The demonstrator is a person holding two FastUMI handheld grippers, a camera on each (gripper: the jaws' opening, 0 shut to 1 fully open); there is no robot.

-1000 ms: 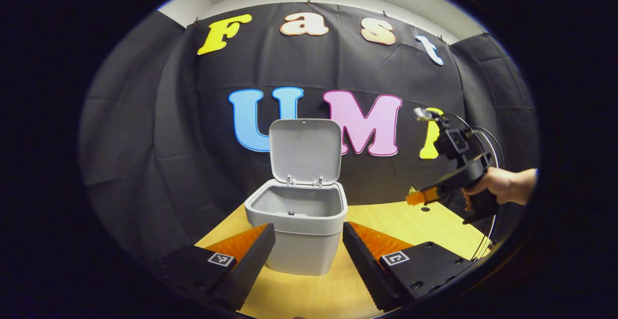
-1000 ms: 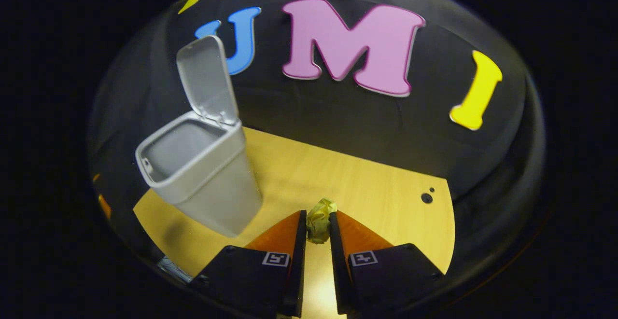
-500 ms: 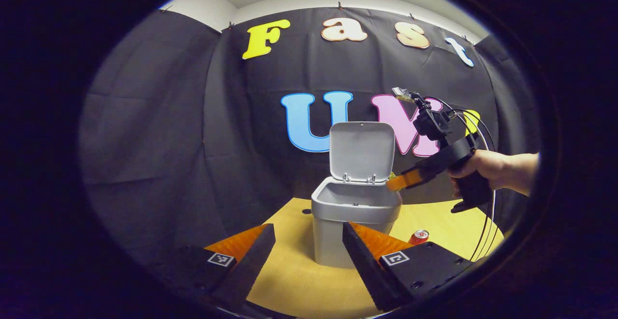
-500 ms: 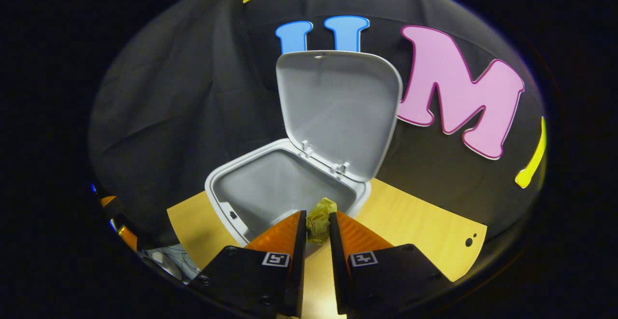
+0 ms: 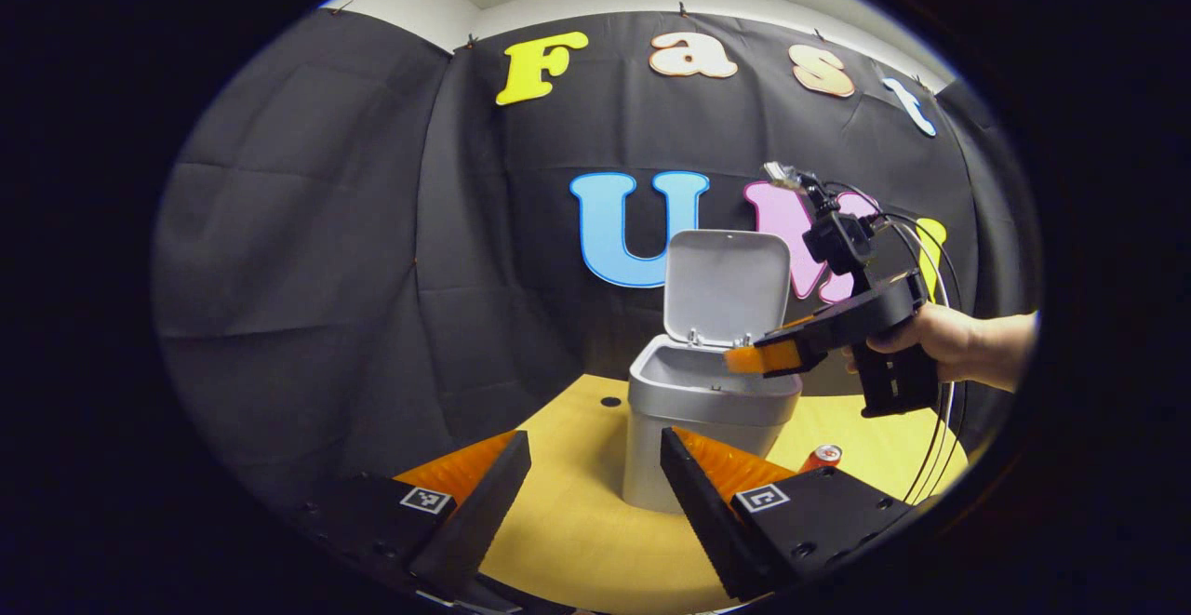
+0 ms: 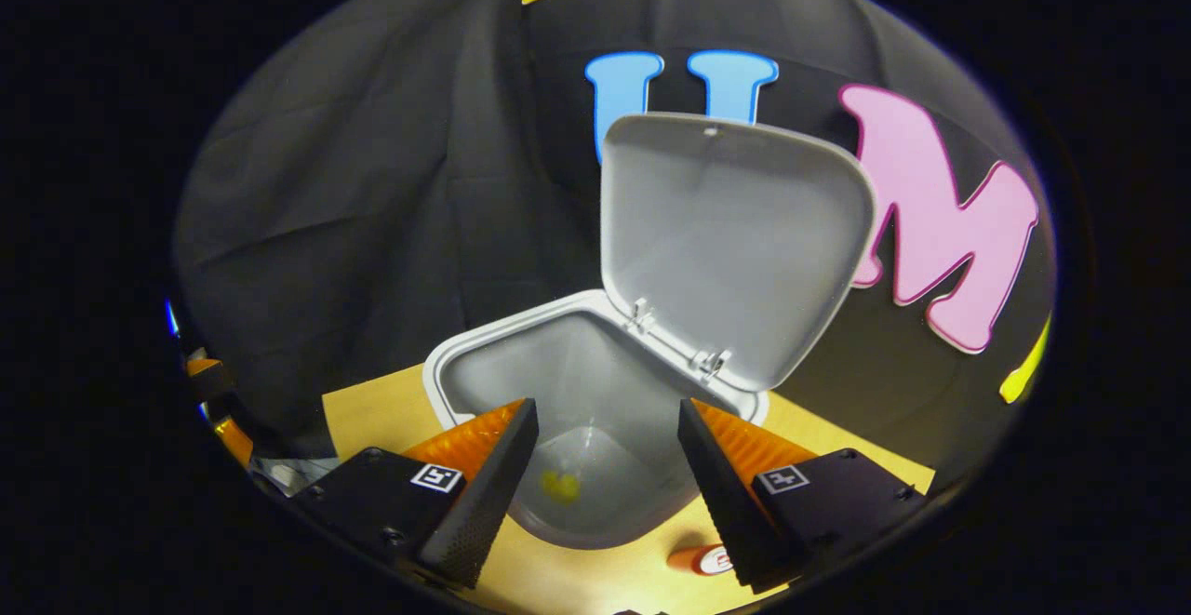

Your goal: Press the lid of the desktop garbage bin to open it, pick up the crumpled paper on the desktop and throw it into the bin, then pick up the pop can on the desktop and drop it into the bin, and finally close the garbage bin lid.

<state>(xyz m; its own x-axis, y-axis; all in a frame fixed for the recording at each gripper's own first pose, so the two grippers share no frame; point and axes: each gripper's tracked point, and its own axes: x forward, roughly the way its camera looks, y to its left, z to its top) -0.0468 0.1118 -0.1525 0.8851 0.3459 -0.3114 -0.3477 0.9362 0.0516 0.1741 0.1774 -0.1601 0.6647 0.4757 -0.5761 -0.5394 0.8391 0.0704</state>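
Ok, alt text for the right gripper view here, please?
The open right hand-held gripper hangs over an open grey bin, its lid standing upright, with the yellow crumpled paper lying at the bottom. A pop can lies on the wooden table beside the bin.

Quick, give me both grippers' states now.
Left gripper: open, holding nothing.
Right gripper: open over the bin, holding nothing; the paper lies inside the bin.
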